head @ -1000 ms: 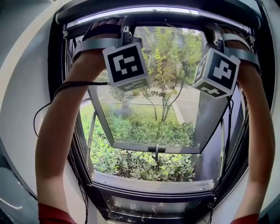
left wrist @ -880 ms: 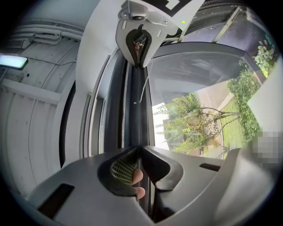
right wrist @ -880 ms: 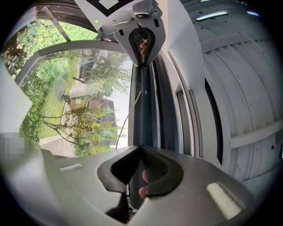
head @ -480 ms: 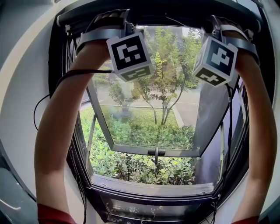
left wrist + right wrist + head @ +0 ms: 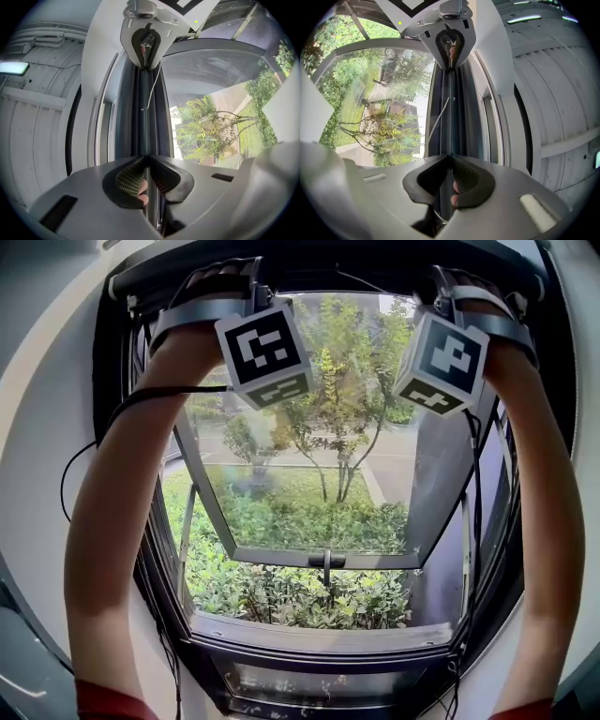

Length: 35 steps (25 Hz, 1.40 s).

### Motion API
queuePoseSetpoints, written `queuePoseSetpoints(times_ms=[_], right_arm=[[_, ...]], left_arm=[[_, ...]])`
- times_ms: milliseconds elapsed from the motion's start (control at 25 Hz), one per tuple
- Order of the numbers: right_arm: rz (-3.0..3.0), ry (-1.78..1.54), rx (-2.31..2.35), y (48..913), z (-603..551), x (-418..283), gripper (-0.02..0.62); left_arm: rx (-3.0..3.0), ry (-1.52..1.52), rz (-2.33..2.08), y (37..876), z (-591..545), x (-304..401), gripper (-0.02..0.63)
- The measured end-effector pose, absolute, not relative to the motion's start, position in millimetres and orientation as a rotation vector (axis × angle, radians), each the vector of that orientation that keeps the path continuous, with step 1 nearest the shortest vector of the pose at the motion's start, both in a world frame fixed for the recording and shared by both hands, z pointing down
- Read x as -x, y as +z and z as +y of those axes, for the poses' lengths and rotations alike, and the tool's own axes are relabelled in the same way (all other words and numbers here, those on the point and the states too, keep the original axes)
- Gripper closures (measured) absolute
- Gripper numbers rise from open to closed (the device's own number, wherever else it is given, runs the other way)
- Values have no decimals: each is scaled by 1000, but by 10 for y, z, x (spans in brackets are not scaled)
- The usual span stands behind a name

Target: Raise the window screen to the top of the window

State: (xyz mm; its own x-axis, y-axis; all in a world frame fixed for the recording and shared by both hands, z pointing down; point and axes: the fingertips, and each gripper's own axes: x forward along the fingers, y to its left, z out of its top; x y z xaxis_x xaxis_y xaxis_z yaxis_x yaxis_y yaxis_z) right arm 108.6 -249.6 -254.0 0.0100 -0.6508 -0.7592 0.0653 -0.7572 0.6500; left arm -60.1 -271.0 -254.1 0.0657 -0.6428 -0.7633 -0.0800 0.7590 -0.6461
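Gripping entry, both ends: screen bar (image 5: pixel 337 268), dark and slim. It lies level across the very top of the window frame (image 5: pixel 309 659), hard under the head casing. Mesh cannot be made out.

- The left claw (image 5: pixel 149 158) has its jaws almost together, tips pinched on the bar's thin edge. The bar runs straight on to the other claw.
- The right claw (image 5: pixel 450 157) has the same hold at the opposite end. Its jaws have just been easing apart a little, with the edge between them and the tips close on it.
- Both cubes, left (image 5: pixel 264 352) and right (image 5: pixel 442 362), hang just below the bar, with both forearms (image 5: pixel 122 521) reaching up.
- Beyond are an open sash (image 5: pixel 319 557) and trees (image 5: pixel 347 427).
- Change from a second ago: bar, claws and cubes sit higher, and the pale strip then seen above the bar is gone.
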Motion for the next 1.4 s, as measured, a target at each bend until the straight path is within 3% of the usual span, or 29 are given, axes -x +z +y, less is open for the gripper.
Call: queuePoseSetpoints(times_ms=[320, 1400], right_arm=[[-653, -1828, -1754, -2455, -2466, -1071, 495], [-877, -1913, -1762, -1651, -2279, -1143, 489]], left_arm=[[651, -393, 1415, -2454, -2536, 388, 537], [854, -311, 1384, -1593, -2397, 413, 503]])
